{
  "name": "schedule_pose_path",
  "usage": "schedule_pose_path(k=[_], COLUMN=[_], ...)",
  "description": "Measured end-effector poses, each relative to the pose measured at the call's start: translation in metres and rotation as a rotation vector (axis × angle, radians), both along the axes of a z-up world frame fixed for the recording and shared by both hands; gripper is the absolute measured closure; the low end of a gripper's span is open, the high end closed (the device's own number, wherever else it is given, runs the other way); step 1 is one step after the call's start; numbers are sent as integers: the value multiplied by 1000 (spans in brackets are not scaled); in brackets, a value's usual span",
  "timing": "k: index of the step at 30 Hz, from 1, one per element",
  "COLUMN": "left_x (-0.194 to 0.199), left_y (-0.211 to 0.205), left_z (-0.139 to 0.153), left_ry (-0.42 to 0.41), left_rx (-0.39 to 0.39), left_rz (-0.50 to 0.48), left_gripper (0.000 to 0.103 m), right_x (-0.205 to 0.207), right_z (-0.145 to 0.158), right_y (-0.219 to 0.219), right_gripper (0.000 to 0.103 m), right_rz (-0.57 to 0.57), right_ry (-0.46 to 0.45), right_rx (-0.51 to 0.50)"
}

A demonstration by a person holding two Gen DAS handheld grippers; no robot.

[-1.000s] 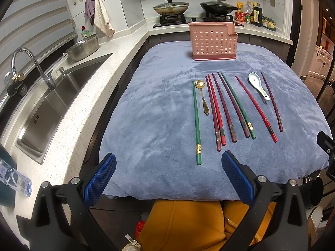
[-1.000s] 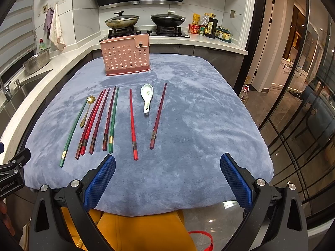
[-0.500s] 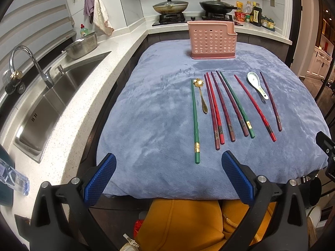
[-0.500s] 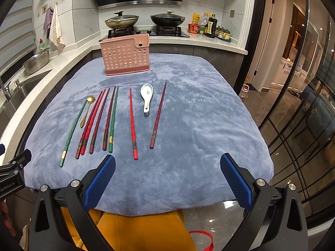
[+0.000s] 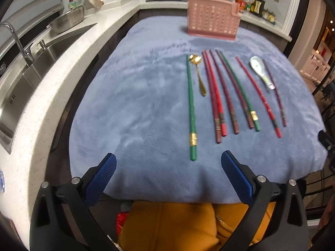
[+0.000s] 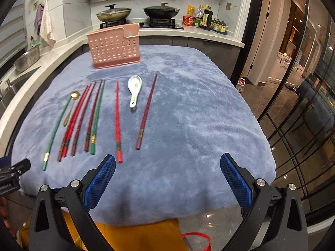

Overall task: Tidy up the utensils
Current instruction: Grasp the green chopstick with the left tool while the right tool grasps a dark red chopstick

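Several chopsticks lie side by side on a blue cloth [image 5: 136, 104]: a green one [image 5: 191, 104] at the left, red and dark red ones [image 5: 215, 96], another green one [image 5: 240, 92]. A gold spoon [image 5: 199, 73] and a white ceramic spoon [image 5: 260, 71] lie among them. A pink perforated utensil holder [image 5: 212, 18] stands at the far edge. My left gripper [image 5: 167, 171] is open and empty over the near cloth edge. My right gripper [image 6: 167, 171] is open and empty, near the bright red chopstick [image 6: 117, 117]; the holder [image 6: 114, 46] and white spoon [image 6: 134, 90] show there too.
A steel sink [image 5: 27, 67] with a tap and a metal bowl [image 5: 67, 18] lie on the counter at the left. A stove with two pans [image 6: 138, 12] and bottles [image 6: 205, 18] stands behind the holder. The cloth drops off at the right towards a glass partition [image 6: 293, 104].
Both grippers have moved forward and lower towards the cloth, so the chopsticks look nearer. Nothing on the cloth has moved. Both stay open.
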State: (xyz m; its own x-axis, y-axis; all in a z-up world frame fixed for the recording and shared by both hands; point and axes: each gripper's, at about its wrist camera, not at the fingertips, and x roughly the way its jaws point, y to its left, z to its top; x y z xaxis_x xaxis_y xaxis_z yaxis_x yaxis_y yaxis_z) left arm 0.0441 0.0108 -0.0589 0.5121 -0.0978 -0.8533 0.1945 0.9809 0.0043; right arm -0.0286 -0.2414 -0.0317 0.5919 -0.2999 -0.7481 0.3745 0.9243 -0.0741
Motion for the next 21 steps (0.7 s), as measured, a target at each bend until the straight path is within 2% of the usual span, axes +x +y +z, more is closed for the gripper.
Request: schedule_pose_path(k=[3, 9, 11, 18, 21], left_x=[11, 23, 27, 34, 35], left_y=[-5, -12, -11, -14, -13], left_z=[-13, -32, -36, -42, -42], left_ry=[6, 56, 71, 71, 68], left_rx=[22, 17, 1, 6, 0], left_rz=[-12, -39, -42, -41, -44], left_gripper=[15, 31, 41, 50, 58], right_x=[12, 40, 49, 79, 89], right_z=[-8, -29, -34, -51, -60], right_y=[-4, -12, -16, -14, -13], right_gripper=[7, 9, 14, 31, 44], right_rz=[2, 14, 16, 42, 55], right_ry=[6, 25, 23, 41, 59], right_rx=[5, 29, 61, 88, 101])
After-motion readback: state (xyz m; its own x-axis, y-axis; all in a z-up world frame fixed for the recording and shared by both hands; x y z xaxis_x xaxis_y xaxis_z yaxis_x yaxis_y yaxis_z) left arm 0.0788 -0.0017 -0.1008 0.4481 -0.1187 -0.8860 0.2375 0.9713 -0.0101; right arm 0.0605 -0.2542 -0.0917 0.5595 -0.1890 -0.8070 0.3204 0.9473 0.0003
